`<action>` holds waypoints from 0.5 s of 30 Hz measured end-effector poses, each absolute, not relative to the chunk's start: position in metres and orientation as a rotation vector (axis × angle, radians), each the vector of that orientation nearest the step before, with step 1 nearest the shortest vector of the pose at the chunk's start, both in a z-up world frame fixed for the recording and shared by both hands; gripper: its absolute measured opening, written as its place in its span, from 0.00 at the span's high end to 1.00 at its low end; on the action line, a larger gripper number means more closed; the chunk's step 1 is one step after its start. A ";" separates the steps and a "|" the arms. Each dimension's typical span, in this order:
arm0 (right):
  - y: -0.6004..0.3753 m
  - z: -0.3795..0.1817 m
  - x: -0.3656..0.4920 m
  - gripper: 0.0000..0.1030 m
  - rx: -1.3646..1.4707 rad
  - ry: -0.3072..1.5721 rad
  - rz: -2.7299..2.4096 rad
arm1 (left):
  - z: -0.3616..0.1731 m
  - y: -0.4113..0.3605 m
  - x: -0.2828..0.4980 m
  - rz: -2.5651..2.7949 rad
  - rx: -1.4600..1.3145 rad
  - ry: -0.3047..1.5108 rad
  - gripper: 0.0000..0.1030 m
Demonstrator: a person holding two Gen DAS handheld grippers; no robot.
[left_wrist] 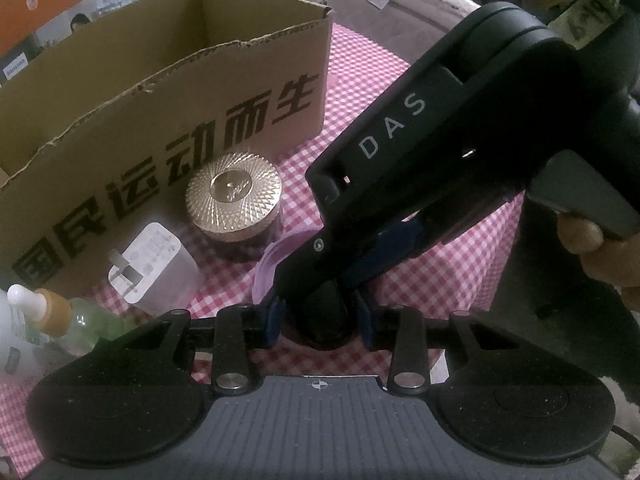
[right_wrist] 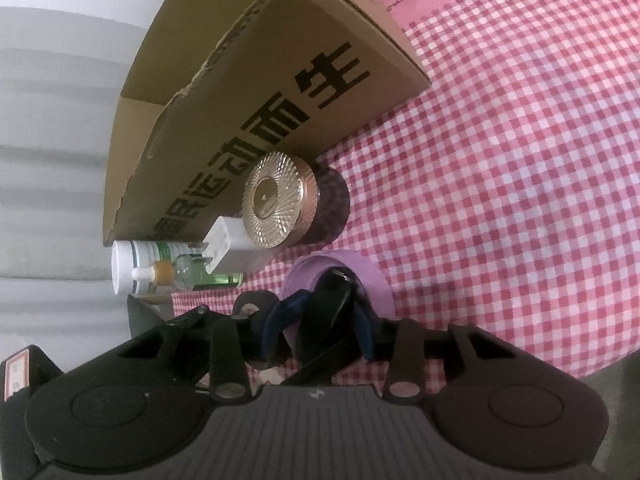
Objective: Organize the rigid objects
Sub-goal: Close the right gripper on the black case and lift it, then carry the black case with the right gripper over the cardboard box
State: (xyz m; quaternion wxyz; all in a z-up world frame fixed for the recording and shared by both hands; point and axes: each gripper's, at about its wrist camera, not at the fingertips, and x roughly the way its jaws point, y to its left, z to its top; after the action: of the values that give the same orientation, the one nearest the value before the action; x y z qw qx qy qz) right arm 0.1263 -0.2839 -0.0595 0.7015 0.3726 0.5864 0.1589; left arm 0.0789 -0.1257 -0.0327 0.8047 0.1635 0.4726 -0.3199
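Your two views are dim and flat, lit softly from overhead, with a slight purple cast. The gold lid (left_wrist: 233, 196) catches the only real glare. Fisheye bends the box (left_wrist: 160, 92) edges and darkens the corners. The near bottle (left_wrist: 24, 320) at far left is blurred; the checked cloth (right_wrist: 520, 160) stays sharp.

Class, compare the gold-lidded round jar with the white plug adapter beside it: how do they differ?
The gold-lidded round jar is cylindrical; the white plug adapter is boxy. The jar's lid is shiny and patterned; the adapter is plain matte with metal prongs. Both sit on the checked cloth by the cardboard box.
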 end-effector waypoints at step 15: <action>-0.294 -0.047 0.104 0.78 0.813 1.204 0.381 | -0.028 -0.118 0.055 -0.668 0.380 0.912 0.68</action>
State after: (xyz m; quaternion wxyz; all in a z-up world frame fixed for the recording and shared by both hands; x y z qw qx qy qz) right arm 0.1043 -0.2939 -0.0474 0.7309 0.3694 0.5472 0.1732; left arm 0.0550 -0.1176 -0.0280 0.8274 0.1789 0.4296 -0.3145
